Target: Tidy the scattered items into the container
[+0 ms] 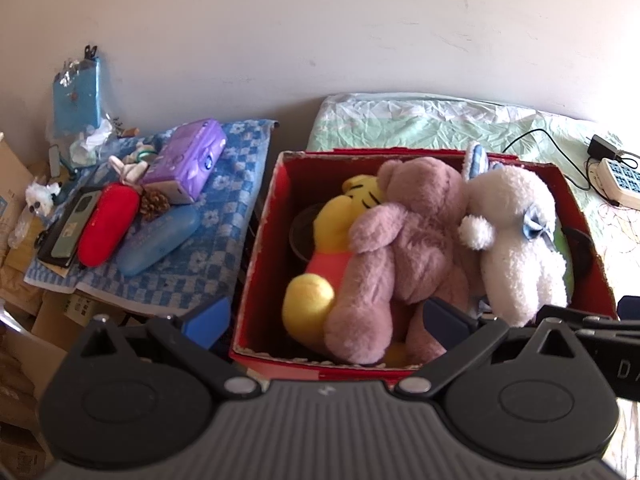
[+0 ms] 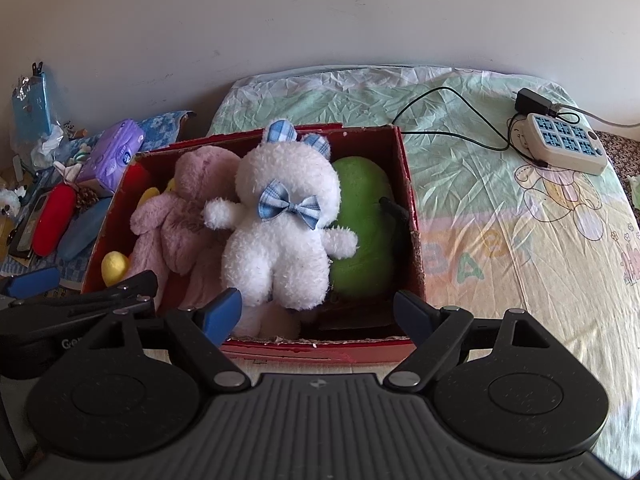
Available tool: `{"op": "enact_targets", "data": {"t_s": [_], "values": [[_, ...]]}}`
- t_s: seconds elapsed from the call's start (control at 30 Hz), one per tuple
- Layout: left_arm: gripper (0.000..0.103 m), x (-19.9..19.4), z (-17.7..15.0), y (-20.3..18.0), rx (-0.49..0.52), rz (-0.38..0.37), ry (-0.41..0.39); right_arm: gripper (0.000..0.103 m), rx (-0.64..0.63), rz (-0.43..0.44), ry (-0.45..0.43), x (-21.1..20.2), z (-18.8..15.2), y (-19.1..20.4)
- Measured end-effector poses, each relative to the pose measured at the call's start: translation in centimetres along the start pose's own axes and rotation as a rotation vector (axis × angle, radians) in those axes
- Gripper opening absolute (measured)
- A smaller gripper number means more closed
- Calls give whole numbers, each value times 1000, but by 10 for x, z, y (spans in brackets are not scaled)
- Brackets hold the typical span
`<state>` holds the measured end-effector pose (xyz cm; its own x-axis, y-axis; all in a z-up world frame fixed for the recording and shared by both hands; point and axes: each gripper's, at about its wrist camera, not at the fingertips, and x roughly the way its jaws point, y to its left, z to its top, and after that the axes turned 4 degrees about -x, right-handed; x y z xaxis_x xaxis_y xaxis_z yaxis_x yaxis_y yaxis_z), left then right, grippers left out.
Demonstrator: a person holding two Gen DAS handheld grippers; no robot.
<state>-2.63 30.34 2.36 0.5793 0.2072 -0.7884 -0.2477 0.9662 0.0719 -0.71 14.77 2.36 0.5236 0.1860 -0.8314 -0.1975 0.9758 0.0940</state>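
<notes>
A red cardboard box (image 1: 256, 272) (image 2: 412, 200) stands on the bed, packed with soft toys. Inside lie a pink teddy bear (image 1: 400, 248) (image 2: 176, 216), a yellow bear in a red shirt (image 1: 320, 264) (image 2: 114, 266), a white plush with a blue bow (image 1: 516, 240) (image 2: 280, 232) and a green plush (image 2: 360, 232). My left gripper (image 1: 326, 316) hovers open over the box's near left corner, holding nothing. My right gripper (image 2: 318, 316) is open and empty above the box's near edge. The left gripper's blue tip (image 2: 32, 282) shows at the right view's left side.
Left of the box, a blue checked cloth (image 1: 228, 216) carries a purple tissue pack (image 1: 188, 160), a red case (image 1: 106, 224), a blue case (image 1: 158, 240), a phone (image 1: 68, 228) and a pine cone (image 1: 154, 202). A power strip (image 2: 564, 144) with a cable lies on the bed sheet (image 2: 520, 240).
</notes>
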Motion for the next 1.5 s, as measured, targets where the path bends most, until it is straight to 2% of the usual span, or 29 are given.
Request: {"op": "enact_targets", "data": {"t_s": [0.37, 0.77, 1.07, 1.5], "values": [[103, -3, -6, 8, 2, 26, -8, 85, -13, 9, -19, -4, -6, 8], [103, -8, -12, 5, 2, 19, 5, 85, -4, -9, -37, -13, -12, 9], [103, -15, -7, 0, 19, 30, -46, 85, 3, -19, -72, -23, -9, 7], [103, -12, -9, -2, 8, 18, -42, 85, 31, -19, -67, -20, -9, 0]]}}
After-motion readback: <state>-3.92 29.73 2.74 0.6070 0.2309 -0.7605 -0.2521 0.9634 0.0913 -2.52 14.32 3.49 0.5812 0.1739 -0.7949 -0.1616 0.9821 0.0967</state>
